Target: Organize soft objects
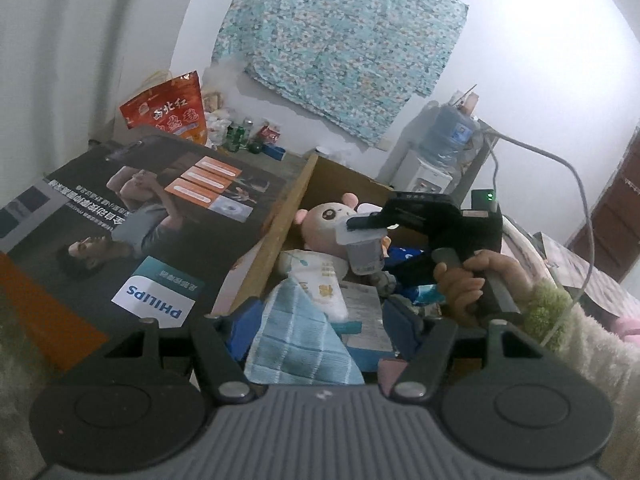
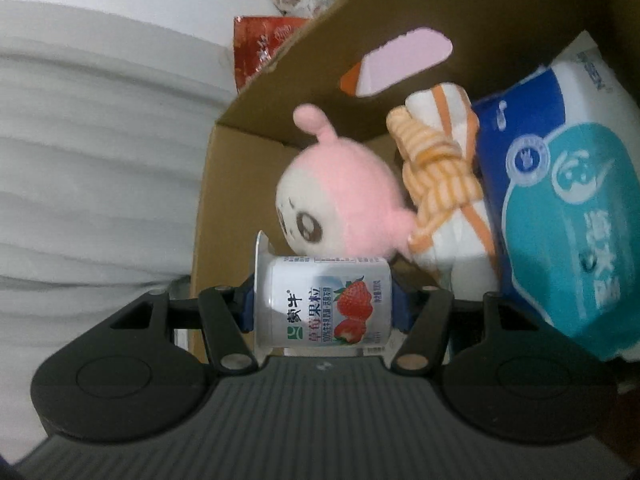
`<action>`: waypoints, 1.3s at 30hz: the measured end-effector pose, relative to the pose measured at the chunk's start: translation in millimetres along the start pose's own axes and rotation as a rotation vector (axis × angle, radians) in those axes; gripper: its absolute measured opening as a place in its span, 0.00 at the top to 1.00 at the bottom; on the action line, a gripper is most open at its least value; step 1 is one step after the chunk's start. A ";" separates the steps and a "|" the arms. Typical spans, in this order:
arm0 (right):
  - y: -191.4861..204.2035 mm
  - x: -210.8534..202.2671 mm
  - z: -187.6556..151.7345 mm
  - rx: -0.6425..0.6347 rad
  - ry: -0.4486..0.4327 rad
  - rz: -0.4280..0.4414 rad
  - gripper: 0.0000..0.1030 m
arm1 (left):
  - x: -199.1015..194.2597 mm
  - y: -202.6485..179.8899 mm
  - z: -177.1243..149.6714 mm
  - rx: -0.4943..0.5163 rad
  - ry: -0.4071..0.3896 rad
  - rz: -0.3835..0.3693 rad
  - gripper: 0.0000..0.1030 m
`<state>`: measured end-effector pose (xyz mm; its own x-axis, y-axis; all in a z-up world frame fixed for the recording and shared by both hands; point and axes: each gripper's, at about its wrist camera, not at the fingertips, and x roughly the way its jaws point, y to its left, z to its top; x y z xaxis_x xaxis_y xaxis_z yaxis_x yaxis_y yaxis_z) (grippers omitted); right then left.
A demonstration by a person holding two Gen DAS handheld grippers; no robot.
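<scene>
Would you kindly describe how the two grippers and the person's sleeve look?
Both grippers are alike: a ribbed grey body, black arms with round black discs and silver pivot pins, and blue pads. The left gripper shows its blue pads too. Seen from the left wrist, the right gripper is black with a grey handle, and a grey cable runs to it. The sleeve is fluffy cream with a green cuff.

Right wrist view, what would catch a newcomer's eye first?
A strawberry yogurt cup lies sideways, clamped in the right gripper over the cardboard box. Just behind it sits a pink plush doll, with a blue tissue pack to its right.
</scene>
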<state>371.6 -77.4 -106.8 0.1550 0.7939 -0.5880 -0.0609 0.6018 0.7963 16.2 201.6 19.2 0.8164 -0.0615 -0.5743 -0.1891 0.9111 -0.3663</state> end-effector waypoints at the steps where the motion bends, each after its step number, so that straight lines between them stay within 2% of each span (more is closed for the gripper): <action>1: -1.0 -0.4 0.8 0.002 -0.006 -0.002 0.42 | 1.2 1.0 0.2 -0.001 0.001 0.001 0.34; 15: 0.4 2.6 1.3 0.039 0.032 -0.054 0.39 | 3.6 1.3 0.1 -0.001 0.000 -0.005 0.34; 19: 10.4 0.2 2.2 -0.001 0.010 -0.083 0.32 | 3.4 -0.4 0.1 -0.001 0.000 -0.005 0.34; 23: 17.6 -3.8 0.0 -0.045 -0.025 -0.127 0.32 | 4.3 -2.1 -0.5 -0.001 0.005 -0.011 0.34; 29: 24.7 -22.5 -2.5 -0.102 -0.089 -0.136 0.34 | 5.1 -6.3 -3.2 0.006 0.014 -0.021 0.34; 34: 34.2 -56.5 -4.4 -0.131 -0.136 -0.057 0.34 | 0.7 -12.9 -3.1 0.017 0.005 -0.026 0.29; 39: 47.3 -109.7 -22.3 -0.193 -0.170 0.029 0.33 | -6.3 -19.4 -1.6 0.030 -0.009 -0.037 0.19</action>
<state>329.8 -134.0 -7.9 0.3134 0.7944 -0.5203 -0.2523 0.5979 0.7608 13.8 183.6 28.7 0.8274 -0.0913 -0.5541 -0.1425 0.9202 -0.3645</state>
